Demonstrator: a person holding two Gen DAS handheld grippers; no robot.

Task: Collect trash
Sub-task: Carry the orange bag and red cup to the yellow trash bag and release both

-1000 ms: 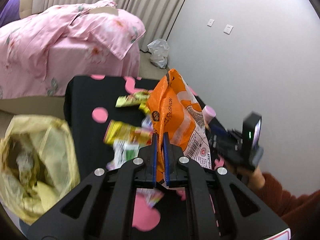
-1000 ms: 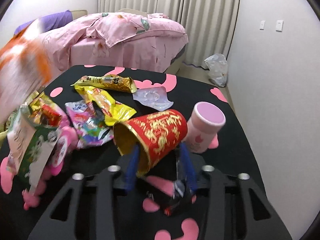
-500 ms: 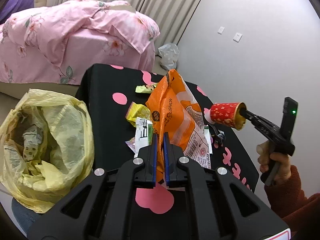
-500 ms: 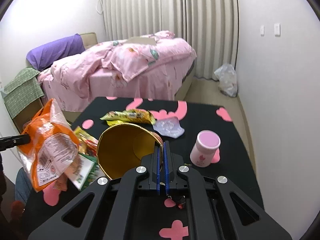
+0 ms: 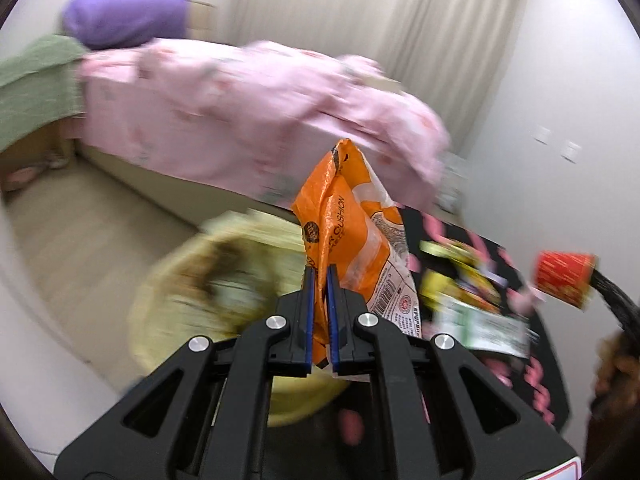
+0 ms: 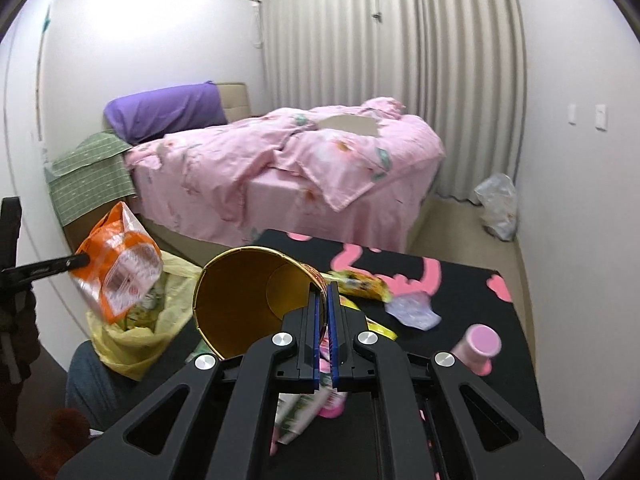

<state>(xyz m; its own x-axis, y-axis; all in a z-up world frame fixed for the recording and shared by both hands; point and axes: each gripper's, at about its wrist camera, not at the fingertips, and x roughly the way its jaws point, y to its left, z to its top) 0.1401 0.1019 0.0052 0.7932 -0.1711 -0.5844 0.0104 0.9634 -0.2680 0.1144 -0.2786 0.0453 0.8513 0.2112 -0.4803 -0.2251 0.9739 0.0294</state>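
My left gripper (image 5: 320,276) is shut on an orange snack bag (image 5: 352,232), holding it over the open yellow trash bag (image 5: 192,280) beside the table. From the right wrist view the orange bag (image 6: 120,268) hangs above that yellow bag (image 6: 132,340). My right gripper (image 6: 323,292) is shut on the rim of a red paper cup with a gold inside (image 6: 248,304), lifted above the black table (image 6: 460,280). In the left wrist view the red cup (image 5: 564,276) shows at the right edge.
Several wrappers (image 6: 360,280) and a pink cup (image 6: 480,344) lie on the black table with pink patterns. A pink-covered bed (image 6: 288,172) stands behind, with a white plastic bag (image 6: 496,204) on the floor by the curtain. A person's knee (image 6: 88,384) is beside the yellow bag.
The left gripper swung left with the orange bag, from over the table to above the yellow trash bag. The right gripper closed on the red cup and lifted it off the table.
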